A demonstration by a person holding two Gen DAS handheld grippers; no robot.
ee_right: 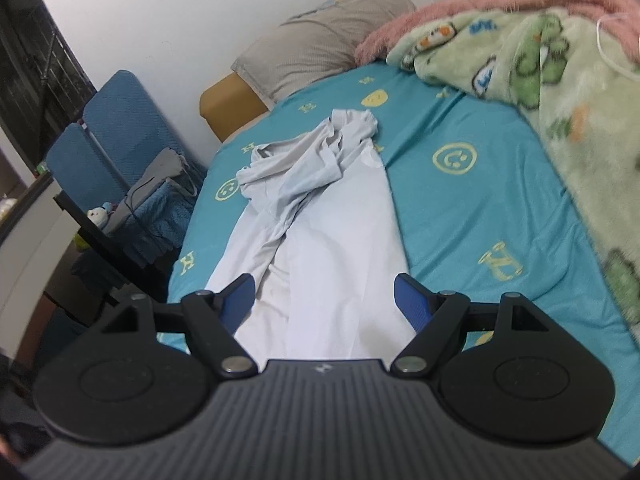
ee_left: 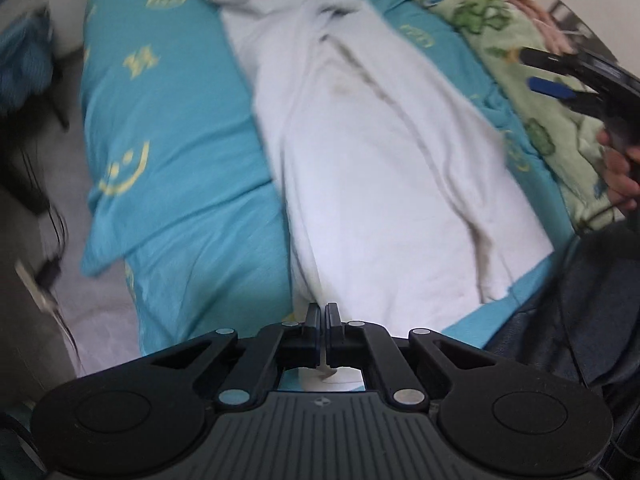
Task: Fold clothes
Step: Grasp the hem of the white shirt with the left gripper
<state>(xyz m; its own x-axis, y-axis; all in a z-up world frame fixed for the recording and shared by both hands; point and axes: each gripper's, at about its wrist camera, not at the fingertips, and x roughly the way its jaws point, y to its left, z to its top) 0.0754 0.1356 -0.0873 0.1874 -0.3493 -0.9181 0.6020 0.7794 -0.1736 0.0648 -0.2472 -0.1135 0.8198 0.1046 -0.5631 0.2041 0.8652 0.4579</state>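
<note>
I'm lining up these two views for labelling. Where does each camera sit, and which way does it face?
Left wrist: on the left gripper, jaws shut, looking steeply down along the white garment; the right gripper and a hand show at the right edge.
Right wrist: on the right gripper, jaws open, looking lengthwise toward the pillow.
Shared: garment, teal sheet, green blanket.

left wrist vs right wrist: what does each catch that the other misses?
Left wrist only: the left tool shut on the near edge of the white garment, plus the right tool and the hand holding it. Right wrist only: the right tool's open jaws from behind, a grey pillow, a blue chair. Both: garment, teal sheet, green blanket.
</note>
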